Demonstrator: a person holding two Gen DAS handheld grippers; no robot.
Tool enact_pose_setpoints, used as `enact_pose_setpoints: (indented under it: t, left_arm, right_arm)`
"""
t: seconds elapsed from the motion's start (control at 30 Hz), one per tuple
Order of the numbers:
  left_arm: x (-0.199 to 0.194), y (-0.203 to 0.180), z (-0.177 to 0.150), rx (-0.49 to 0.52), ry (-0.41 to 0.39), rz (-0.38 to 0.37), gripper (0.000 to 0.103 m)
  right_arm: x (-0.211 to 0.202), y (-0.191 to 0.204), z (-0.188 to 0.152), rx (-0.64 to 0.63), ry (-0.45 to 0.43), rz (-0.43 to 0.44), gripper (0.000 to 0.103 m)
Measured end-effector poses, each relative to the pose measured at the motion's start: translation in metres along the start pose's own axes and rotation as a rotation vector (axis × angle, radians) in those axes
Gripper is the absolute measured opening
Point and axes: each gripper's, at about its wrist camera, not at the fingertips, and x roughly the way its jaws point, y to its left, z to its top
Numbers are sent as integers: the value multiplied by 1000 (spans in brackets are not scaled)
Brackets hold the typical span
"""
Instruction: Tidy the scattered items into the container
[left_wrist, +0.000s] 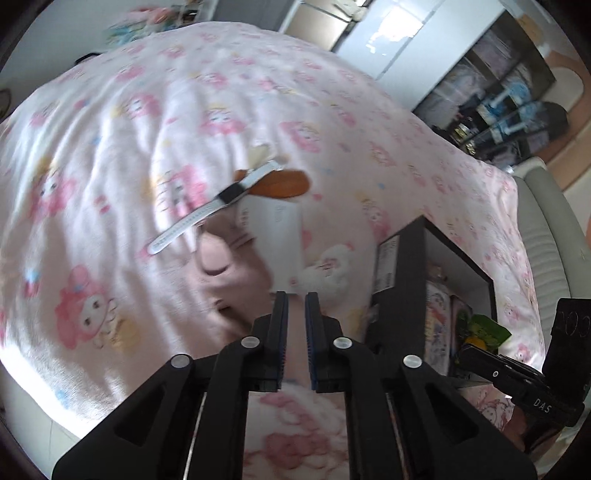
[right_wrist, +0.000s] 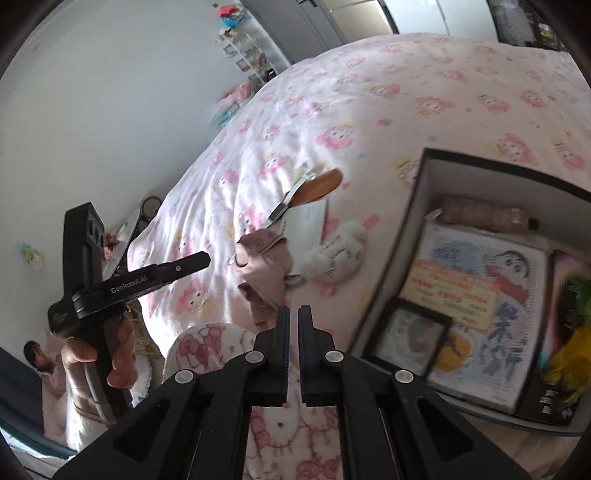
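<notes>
A bed is being covered by a pink cartoon-print sheet. On it, at four o'clock in the right wrist view, a black box is lying open and is being filled by a printed booklet, a small framed picture and a green and yellow packet. Near the middle of the bed the loose items are being left in a cluster: a white card box, a pink cloth, a white plush toy, a white watch and an orange comb lying across it at twelve o'clock. The left tool is being held slightly apart, gripping nothing. The right tool is being kept nearly closed and empty.
</notes>
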Motion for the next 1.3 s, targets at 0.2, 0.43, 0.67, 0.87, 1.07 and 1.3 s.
enact_pose_setpoints:
  t: [0.2, 0.43, 0.67, 0.87, 1.07, 1.3]
  left_arm:
    - [14, 39, -4, -36, 43, -6, 21]
    - [44, 87, -3, -107, 97, -22, 23]
    - [61, 113, -5, -158, 132, -65, 27]
    - [60, 114, -4, -152, 124, -79, 28]
    - [49, 104, 0, -150, 100, -105, 28]
    - [21, 38, 10, -32, 75, -226, 33]
  right_arm:
    - [81, 29, 13, -46, 141, 27, 32]
    - [173, 30, 24, -66, 310, -39, 40]
    - [224, 25, 23, -44, 390, 36, 24]
    - [191, 43, 31, -90, 248, 22, 2]
    - [118, 63, 48, -117, 67, 64, 2]
    - [28, 53, 61, -76, -116, 44, 2]
